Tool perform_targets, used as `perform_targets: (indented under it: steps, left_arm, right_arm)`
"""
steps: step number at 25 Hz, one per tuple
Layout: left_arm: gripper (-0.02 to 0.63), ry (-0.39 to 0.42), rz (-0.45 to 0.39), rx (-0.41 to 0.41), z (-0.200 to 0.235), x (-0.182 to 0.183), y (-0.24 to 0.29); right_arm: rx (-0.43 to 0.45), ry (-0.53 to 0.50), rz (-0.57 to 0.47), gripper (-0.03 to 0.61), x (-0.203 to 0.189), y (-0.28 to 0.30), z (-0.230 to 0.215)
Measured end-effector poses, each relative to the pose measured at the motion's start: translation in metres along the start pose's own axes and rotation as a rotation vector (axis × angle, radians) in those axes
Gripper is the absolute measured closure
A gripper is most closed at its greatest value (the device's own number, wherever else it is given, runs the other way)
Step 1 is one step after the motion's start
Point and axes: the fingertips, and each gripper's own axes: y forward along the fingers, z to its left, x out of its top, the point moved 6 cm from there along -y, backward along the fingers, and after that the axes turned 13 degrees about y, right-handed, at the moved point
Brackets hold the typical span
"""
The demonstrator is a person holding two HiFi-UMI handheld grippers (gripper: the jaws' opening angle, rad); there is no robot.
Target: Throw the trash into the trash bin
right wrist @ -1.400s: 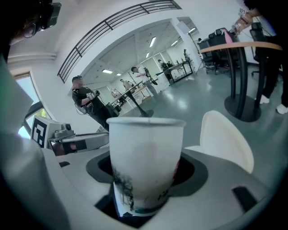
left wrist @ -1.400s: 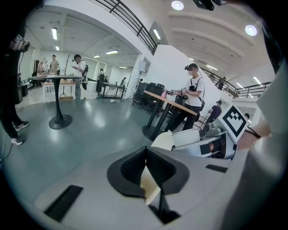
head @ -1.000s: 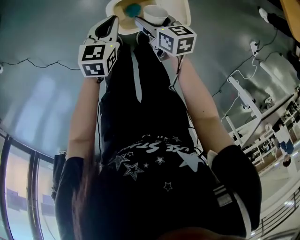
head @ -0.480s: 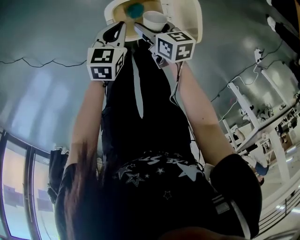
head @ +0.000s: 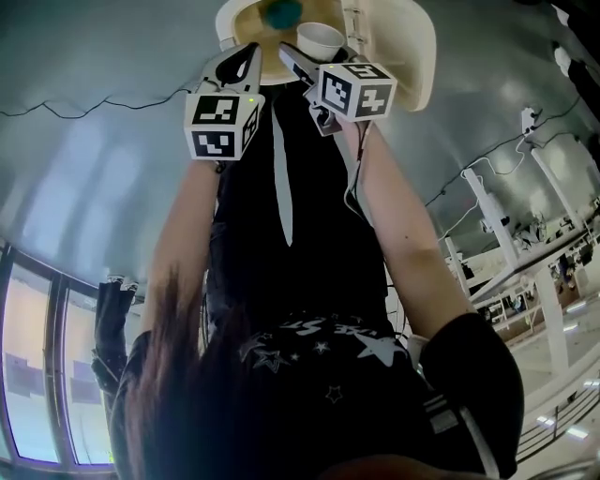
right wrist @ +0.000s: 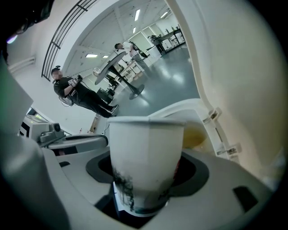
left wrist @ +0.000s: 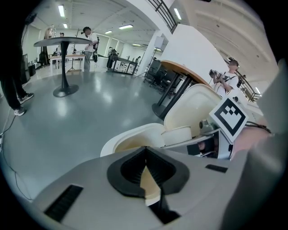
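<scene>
A glossy grey floor [head: 84,197] filled the hall, and in the head view the person's black-clad body [head: 309,234] covered the middle of it, both bare forearms reaching toward a cream bin [head: 228,28] that stood on the floor at the top edge of that view. The bin's lid [head: 411,58] was swung up and back on the right, leaving the tan inside open. Both tongs, each with its marker cube, hung side by side at the bin's near rim and pointed slantwise down at it. The left tongs [left wrist: 145,148] were pressed together at the tips with nothing plainly pinched; a pale sliver showed in the gap behind the tips, and I could not tell whether it was only the bin seen through it. The right tongs [right wrist: 146,177] pinched a white paper cup [right wrist: 146,143] low on its wall, the cup upright, mouth up, with dark print near its base. The cup sat just at the near rim of the opening, beside the raised lid, not down inside. A small teal lump [head: 281,13] lay within the bin, beyond the left tongs.
</scene>
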Motion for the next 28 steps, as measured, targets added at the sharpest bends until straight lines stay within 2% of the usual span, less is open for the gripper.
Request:
perform_targets:
  steps: [11,18,21,28]
  left_arm:
    - [0.603,-0.031,0.042,0.005,0.018,-0.017,0.009]
    - [0.603,-0.034,0.05,0.0,0.021,-0.021,0.008]
    - [0.603,-0.031,0.043,-0.006,0.021,-0.018,0.005]
    - [0.603,-0.015,0.027,-0.016,0.024,-0.012,-0.003]
  right_arm:
    - [-0.074,-0.097,0.076,0.278,0.002,0.037,-0.004]
    - [-0.046,-0.061,0.062,0.276,0.002,0.039,-0.003]
    - [-0.075,-0.096,0.038,0.22,0.003,0.039,-0.003]
    - [-0.104,-0.114,0.004,0.189,0.004,0.039,0.002]
